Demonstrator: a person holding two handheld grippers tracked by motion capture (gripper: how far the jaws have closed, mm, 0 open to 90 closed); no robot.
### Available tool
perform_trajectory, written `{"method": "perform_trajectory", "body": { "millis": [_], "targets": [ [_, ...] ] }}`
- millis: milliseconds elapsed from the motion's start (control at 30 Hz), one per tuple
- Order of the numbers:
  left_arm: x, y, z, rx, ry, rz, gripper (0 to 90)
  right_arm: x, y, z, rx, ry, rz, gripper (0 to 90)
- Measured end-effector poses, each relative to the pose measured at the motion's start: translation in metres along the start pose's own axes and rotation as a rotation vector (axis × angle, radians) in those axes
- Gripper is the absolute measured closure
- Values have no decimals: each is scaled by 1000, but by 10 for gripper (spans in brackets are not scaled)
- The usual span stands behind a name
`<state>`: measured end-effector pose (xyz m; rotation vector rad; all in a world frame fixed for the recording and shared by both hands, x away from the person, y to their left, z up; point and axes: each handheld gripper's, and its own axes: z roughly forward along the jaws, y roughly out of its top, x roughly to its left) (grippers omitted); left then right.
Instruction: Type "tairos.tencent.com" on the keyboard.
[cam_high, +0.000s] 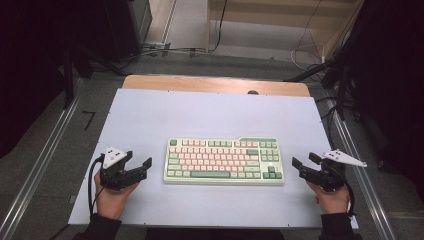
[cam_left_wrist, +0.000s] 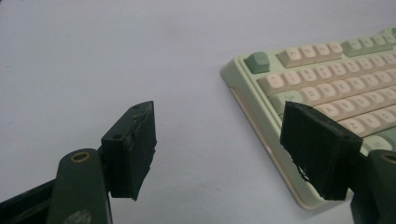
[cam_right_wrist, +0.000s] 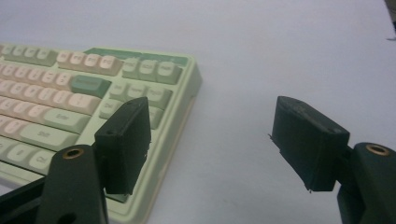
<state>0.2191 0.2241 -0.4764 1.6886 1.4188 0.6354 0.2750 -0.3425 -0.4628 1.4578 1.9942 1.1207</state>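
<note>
A pale green keyboard (cam_high: 224, 161) with cream and green keys lies flat in the middle of the white mat. My left gripper (cam_high: 139, 160) rests just off its left end, jaws wide open and empty. In the left gripper view the left gripper (cam_left_wrist: 217, 140) frames bare mat, with the keyboard's (cam_left_wrist: 322, 79) left edge beside the right jaw. My right gripper (cam_high: 302, 161) sits off the keyboard's right end, also open and empty. In the right gripper view the right gripper (cam_right_wrist: 212, 135) has its left jaw over the keyboard's (cam_right_wrist: 93, 93) right corner.
The white mat (cam_high: 210, 115) covers a wooden table (cam_high: 215, 83) whose far edge shows beyond it. Metal rails (cam_high: 40, 165) run along both sides. Cables (cam_high: 165, 50) and dark stands sit on the floor behind the table.
</note>
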Motion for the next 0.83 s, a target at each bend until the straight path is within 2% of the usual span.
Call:
{"method": "perform_trajectory", "body": {
  "millis": [267,400,633,833],
  "targets": [
    [16,-8,-9,-4,35,-49,273,-26,-13,-14,-1,-66,56,267],
    [20,-10,-10,-3,41,-60,273,-35,-17,-17,5,-88,82,267],
    [19,-11,-5,19,32,-56,253,-37,-19,-17,9,-99,82,265],
    [17,-10,-3,19,22,-53,241,-36,-19,-15,12,-94,77,264]
  ]
}}
